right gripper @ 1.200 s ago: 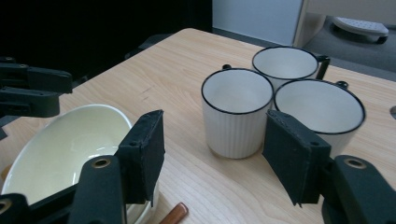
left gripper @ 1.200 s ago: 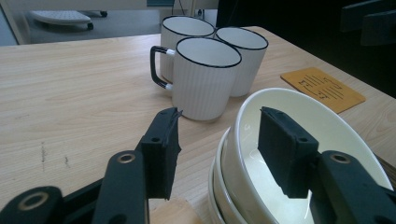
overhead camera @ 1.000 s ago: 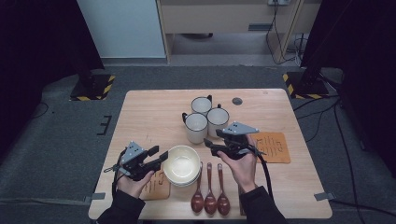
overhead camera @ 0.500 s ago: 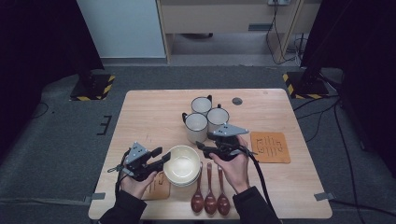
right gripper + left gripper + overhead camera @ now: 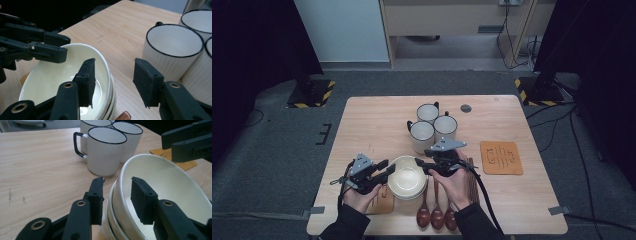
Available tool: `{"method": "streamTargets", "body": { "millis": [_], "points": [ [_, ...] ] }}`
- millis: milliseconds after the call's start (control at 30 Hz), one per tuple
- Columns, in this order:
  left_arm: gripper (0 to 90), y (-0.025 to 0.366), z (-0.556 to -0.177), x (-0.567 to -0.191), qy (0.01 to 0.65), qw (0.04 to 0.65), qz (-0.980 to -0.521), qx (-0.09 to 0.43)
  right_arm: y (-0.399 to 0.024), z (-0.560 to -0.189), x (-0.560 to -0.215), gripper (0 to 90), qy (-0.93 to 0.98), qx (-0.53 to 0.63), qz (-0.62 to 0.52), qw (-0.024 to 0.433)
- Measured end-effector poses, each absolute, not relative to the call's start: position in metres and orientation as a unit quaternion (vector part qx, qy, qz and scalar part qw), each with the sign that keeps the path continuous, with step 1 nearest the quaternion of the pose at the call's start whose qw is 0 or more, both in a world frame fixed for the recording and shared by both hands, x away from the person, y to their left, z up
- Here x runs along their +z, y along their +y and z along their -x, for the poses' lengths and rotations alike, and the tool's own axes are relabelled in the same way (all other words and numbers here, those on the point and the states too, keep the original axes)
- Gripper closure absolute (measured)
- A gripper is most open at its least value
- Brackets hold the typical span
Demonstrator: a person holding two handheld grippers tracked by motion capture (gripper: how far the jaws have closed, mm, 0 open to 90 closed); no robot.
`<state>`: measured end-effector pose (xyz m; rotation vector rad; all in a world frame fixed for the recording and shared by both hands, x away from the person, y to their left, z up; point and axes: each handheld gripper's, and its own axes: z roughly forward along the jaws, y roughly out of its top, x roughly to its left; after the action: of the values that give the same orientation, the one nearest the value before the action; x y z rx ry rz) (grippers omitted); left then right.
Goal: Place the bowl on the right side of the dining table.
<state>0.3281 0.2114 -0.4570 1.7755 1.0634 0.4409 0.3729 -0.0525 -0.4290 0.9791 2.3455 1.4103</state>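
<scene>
three mugs (image 5: 432,125), three spoons (image 5: 436,212), perhaps three stacked bowls (image 5: 406,177).

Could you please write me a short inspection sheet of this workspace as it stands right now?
Surface: wooden table, no spills seen.
Job's things: stacked cream bowls; top bowl's rim sits between the jaws of both claws.
Clutter: three mugs, three wooden spoons, orange mat.
Grippers: left claw and right claw have just been closing over the rim; pads not yet pressing.
Cables: one trails from right claw.
Surroundings: grey floor, striped stand bases.
</scene>
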Motion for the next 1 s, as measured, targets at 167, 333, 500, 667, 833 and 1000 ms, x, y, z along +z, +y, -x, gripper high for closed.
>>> {"method": "streamTargets", "body": {
  "millis": [167, 333, 500, 667, 833, 1000],
  "points": [
    [67.1, 0.21, -0.328, -0.458, 0.442, 0.485, -0.733, 0.178, -0.047, -0.372, -0.433, 57.9, 0.809, 0.474, -0.328, 0.112],
    [71.1, 0.208, -0.327, -0.458, 0.442, 0.481, -0.737, 0.177, -0.042, -0.372, -0.438, 62.2, 0.817, 0.464, -0.326, 0.107],
    [75.1, 0.207, -0.327, -0.458, 0.441, 0.479, -0.738, 0.175, -0.04, -0.372, -0.441, 67.8, 0.822, 0.456, -0.325, 0.104],
    [76.3, 0.206, -0.328, -0.458, 0.444, 0.481, -0.735, 0.174, -0.04, -0.373, -0.445, 76.0, 0.825, 0.448, -0.329, 0.102],
    [77.2, 0.205, -0.328, -0.459, 0.447, 0.479, -0.734, 0.177, -0.039, -0.373, -0.446, 77.4, 0.825, 0.444, -0.333, 0.102],
    [79.4, 0.203, -0.328, -0.459, 0.455, 0.471, -0.734, 0.181, -0.036, -0.374, -0.448, 78.4, 0.828, 0.437, -0.337, 0.105]
  ]
}}
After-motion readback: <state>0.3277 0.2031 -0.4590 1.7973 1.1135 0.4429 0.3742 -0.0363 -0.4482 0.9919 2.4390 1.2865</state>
